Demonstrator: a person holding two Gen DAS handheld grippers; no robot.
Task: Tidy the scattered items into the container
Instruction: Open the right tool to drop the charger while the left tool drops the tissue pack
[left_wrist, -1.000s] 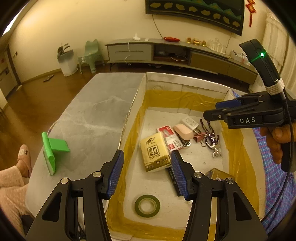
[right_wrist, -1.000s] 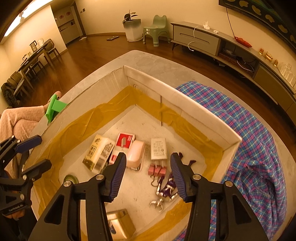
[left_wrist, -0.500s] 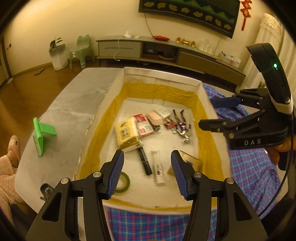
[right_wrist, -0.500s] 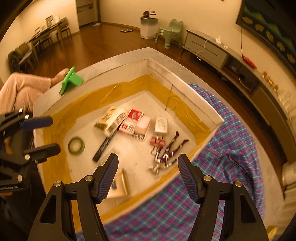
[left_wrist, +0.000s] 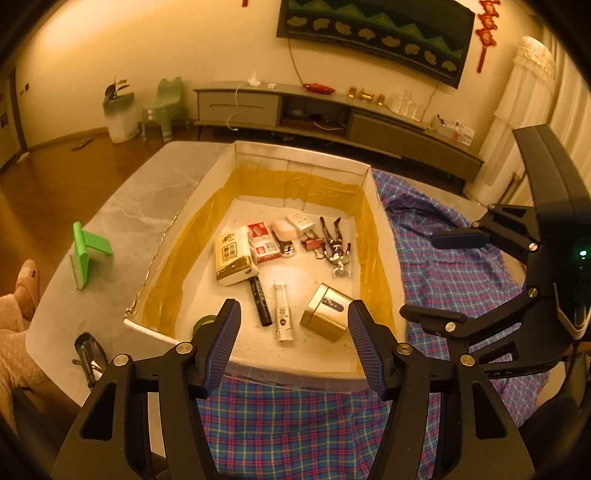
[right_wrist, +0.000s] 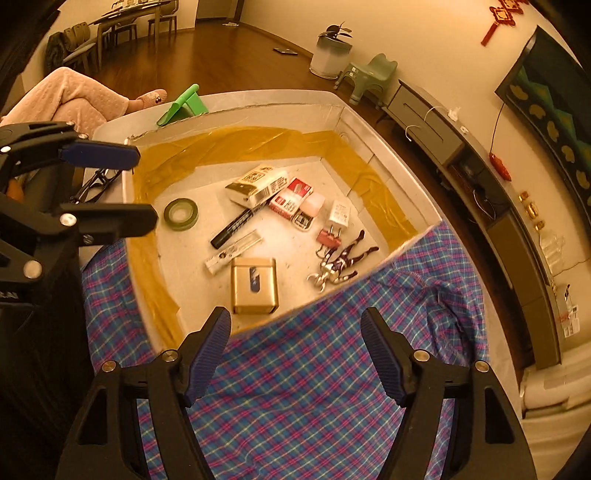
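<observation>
On the grey tabletop a green stand sits left of the white container. Inside lie a green tape roll, a tissue pack with unreadable print, a black marker, a gold tin and a toy figure. The left gripper, angled down over the container's near edge, has just widened its jaws, nothing between them. The right gripper, over the plaid cloth, likewise.

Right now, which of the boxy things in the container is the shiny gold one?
The gold tin, alone near the container's plaid-cloth edge; the tissue pack and red box are paper-wrapped.
</observation>
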